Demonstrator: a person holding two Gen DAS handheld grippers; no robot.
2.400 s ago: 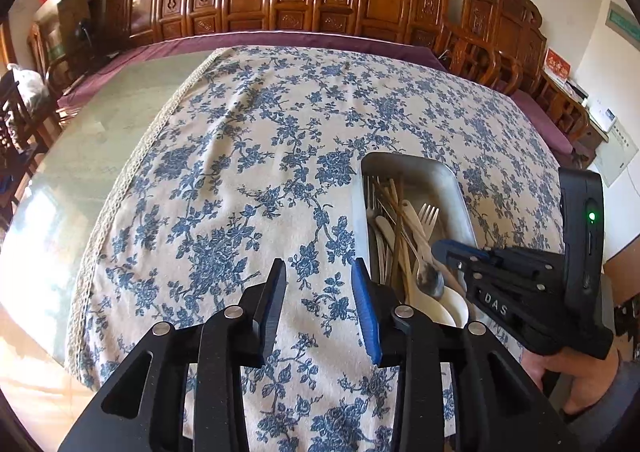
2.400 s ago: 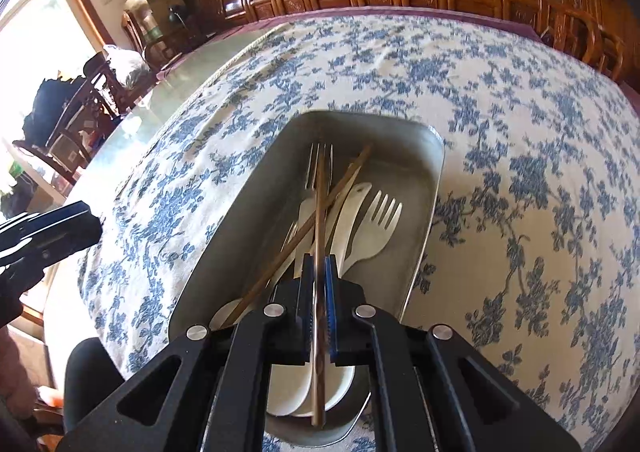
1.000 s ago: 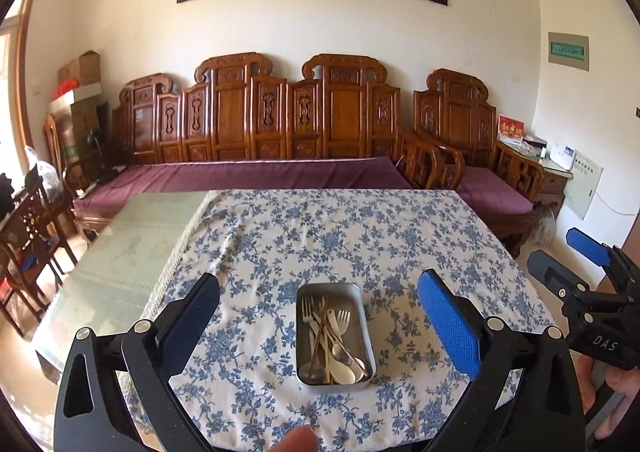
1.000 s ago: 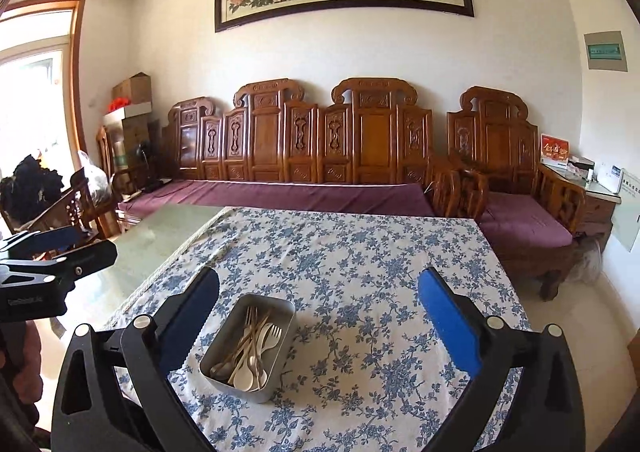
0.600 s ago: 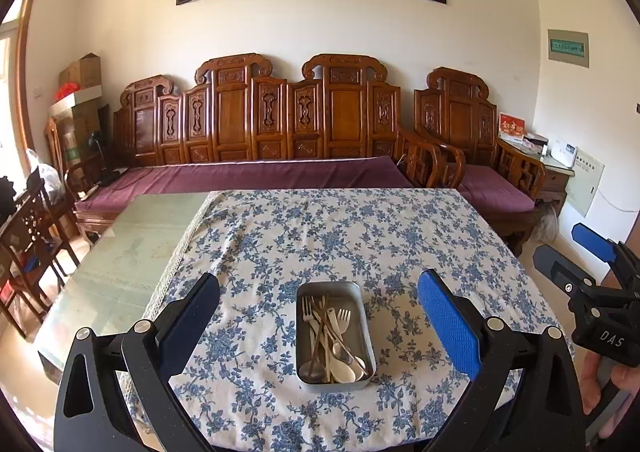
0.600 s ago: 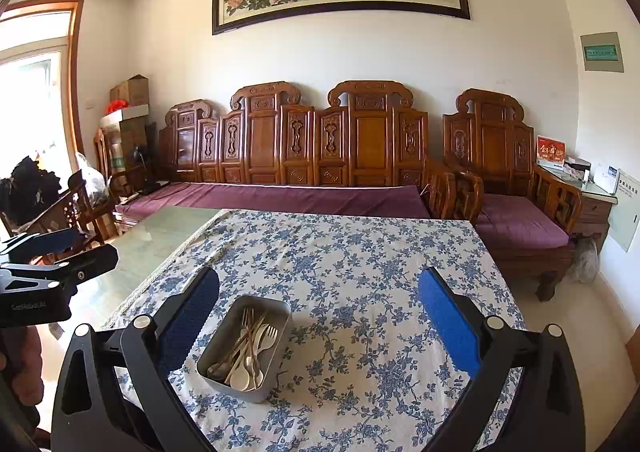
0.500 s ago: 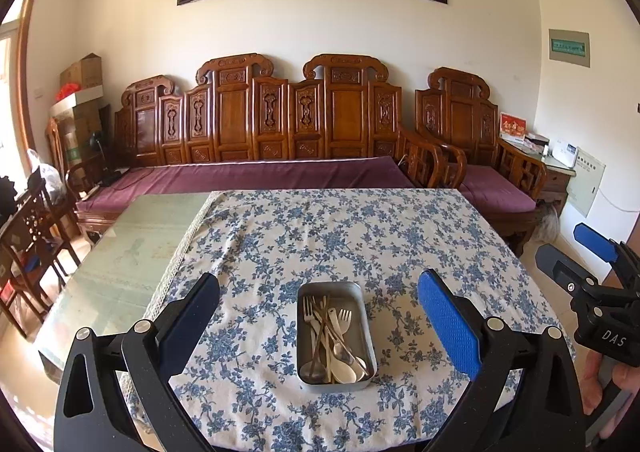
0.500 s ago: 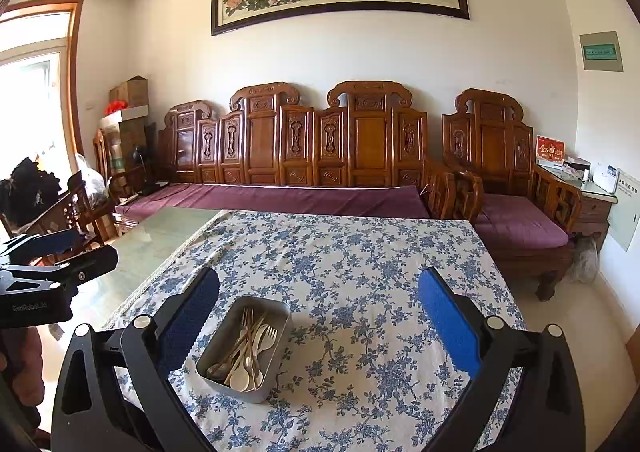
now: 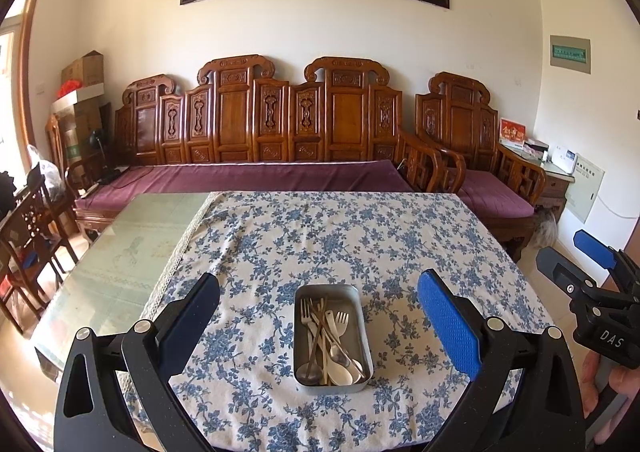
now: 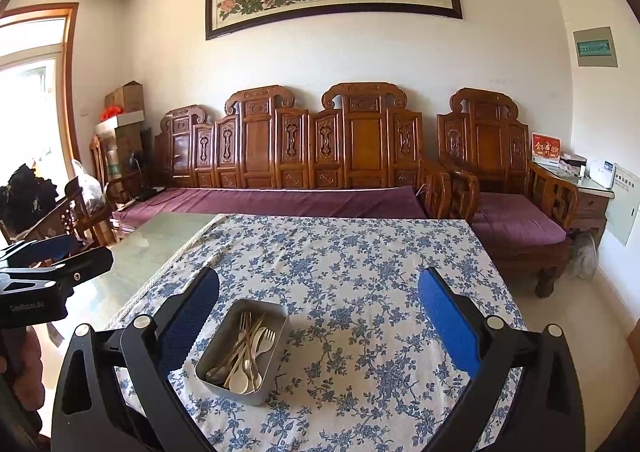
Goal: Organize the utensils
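From my left wrist camera, my left gripper (image 9: 318, 316) is spread wide and empty above the tin (image 9: 332, 334), which holds forks, spoons and chopsticks (image 9: 320, 328) on the flowered tablecloth (image 9: 360, 236). From my right wrist camera, my right gripper (image 10: 318, 316) is equally wide and empty; the tin (image 10: 244, 350) sits lower left.

Glass-topped table (image 9: 120, 252) – floral cloth (image 9: 360, 236), apparently metal tray (image 9: 332, 381) on top.
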